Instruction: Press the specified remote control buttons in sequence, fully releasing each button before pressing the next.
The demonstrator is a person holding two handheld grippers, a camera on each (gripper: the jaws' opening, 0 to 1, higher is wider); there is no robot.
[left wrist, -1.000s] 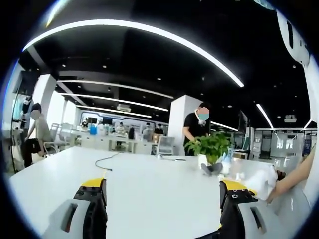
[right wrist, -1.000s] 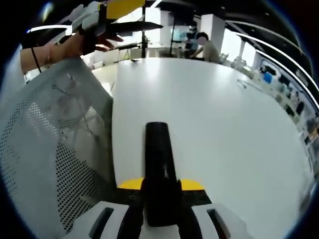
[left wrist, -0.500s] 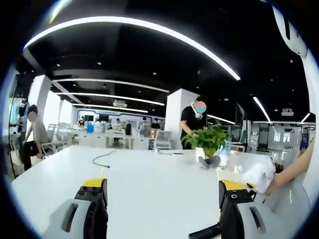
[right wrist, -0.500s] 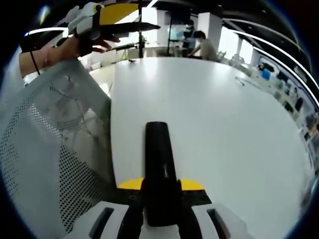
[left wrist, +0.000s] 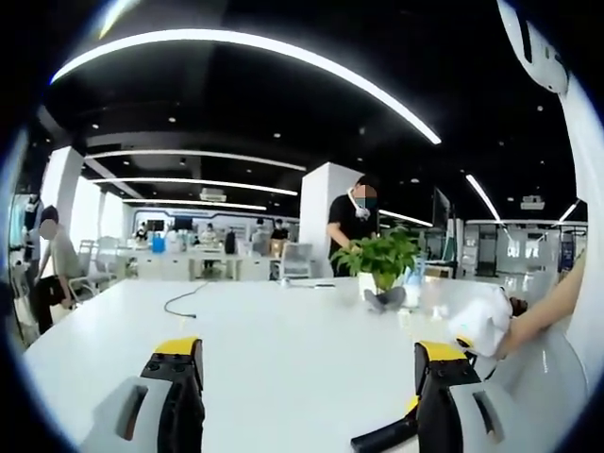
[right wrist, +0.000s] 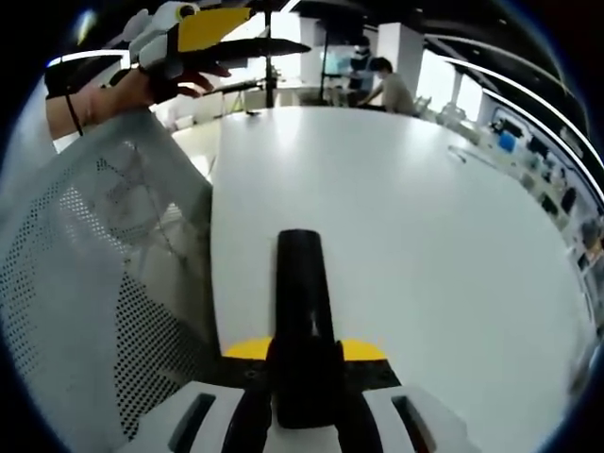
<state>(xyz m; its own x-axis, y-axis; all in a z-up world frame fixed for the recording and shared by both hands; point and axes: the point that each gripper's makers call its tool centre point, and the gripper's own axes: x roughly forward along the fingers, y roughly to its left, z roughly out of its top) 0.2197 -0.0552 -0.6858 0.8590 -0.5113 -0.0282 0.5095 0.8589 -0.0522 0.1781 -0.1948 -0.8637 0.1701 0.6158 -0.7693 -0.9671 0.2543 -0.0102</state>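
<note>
The remote control (right wrist: 304, 321) was gripped between the right gripper's (right wrist: 304, 377) jaws; the left gripper (left wrist: 307, 396) was spread, empty; apparently no button pressed yet.

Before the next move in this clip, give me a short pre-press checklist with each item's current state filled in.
1. Right gripper clamped on the remote control: ok, jaws shut on its near end.
2. Remote control over the white table, pointing away from the camera: ok.
3. Left gripper ready to press: ok, jaws apart and holding nothing.
4. Left gripper aligned with a button: not ok, in the right gripper view it is held high, far from the remote control.
5. Buttons visible: cannot tell, its top looks plain black.
6. Potted plant and cable out of the way: ok, far across the table.
</note>
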